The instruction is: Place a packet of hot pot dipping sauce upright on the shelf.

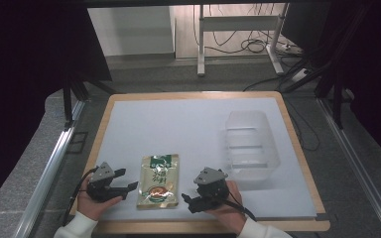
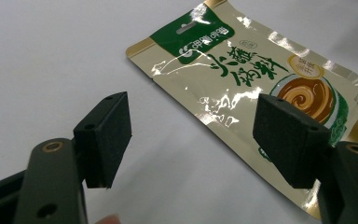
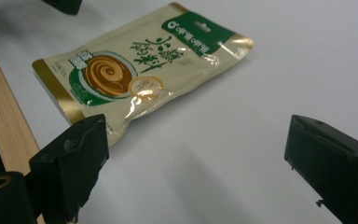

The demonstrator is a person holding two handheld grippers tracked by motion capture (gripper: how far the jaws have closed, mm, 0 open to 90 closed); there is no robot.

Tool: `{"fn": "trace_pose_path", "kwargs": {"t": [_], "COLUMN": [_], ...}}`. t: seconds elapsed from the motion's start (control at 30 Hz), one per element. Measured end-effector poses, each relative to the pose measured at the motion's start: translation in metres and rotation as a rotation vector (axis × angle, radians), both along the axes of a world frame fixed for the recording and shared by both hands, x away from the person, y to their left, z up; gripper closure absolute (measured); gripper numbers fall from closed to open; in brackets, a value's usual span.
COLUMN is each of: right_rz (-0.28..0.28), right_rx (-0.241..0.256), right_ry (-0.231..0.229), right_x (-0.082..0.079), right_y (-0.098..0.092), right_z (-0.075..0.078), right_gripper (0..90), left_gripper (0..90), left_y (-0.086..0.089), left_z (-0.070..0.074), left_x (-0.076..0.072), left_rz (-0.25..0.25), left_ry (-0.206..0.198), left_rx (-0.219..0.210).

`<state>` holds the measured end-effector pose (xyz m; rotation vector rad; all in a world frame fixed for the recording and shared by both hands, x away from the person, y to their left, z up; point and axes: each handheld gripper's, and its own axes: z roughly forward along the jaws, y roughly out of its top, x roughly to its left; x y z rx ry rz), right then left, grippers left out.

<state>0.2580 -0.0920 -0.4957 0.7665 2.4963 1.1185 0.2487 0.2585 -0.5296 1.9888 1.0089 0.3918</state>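
**Pouch not picked yet: both tongs open, nothing in the tub**

High view: flat glossy cream-and-green foil pouch (image 1: 158,180) lies on the white-topped bench (image 1: 178,129), between the two tongs. Left tongs (image 1: 127,181) sit just to the pouch's left, jaws apart and pointed toward it, no contact that I can see. Right tongs (image 1: 186,201) are just to its right near the lower corner, also apart, holding nothing. Clear rectangular plastic tub (image 1: 252,144) stands beyond the right tongs, well apart from the pouch, and looks to have nothing in it.

Left gripper view: left tongs (image 2: 193,135) spread wide, bare bench between the pads. Pouch (image 2: 242,79) lies ahead and off toward the right-hand jaw; that jaw overlaps its long edge in the picture, but can't tell if it touches.

Right gripper view: right tongs (image 3: 196,154) wide open, only bench surface between them. Pouch (image 3: 140,65) lies ahead, toward the left-hand jaw, its lower corner just beside that pad. Wooden bench edge (image 3: 7,126) runs past that jaw.

Status, my read: approach stage only. No grasp, no lift. If the tub is the target, still left: close on a pouch edge, lift, carry over, drop in. A flat pouch on a flat surface means the pickup is the fiddly bit.
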Motion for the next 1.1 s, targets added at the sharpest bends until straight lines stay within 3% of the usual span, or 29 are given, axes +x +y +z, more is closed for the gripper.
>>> {"fn": "trace_pose_path", "kwargs": {"t": [0.27,0.43,0.67,1.1], "right_rz": [0.027,0.03,0.053,0.106], "right_rx": [-0.018,0.005,0.046,0.045], "right_ry": [0.012,0.0,0.023,-0.001], "right_x": [0.004,0.006,0.012,0.029], "right_y": [-0.001,-0.004,-0.009,-0.002], "right_z": [0.004,0.015,0.026,0.051], "right_gripper": [7.8,9.9,14.1,16.3], "left_gripper": [27.7,27.7,27.7,27.7], "left_y": [0.0,-0.001,0.0,-0.003], "left_z": [0.001,0.0,0.0,0.001], "left_x": [-0.002,-0.003,0.001,0.005], "left_rz": [-0.015,-0.016,-0.009,-0.013], "left_ry": [-0.004,-0.004,0.004,0.002], "left_rx": [-0.003,0.002,-0.003,0.0]}}
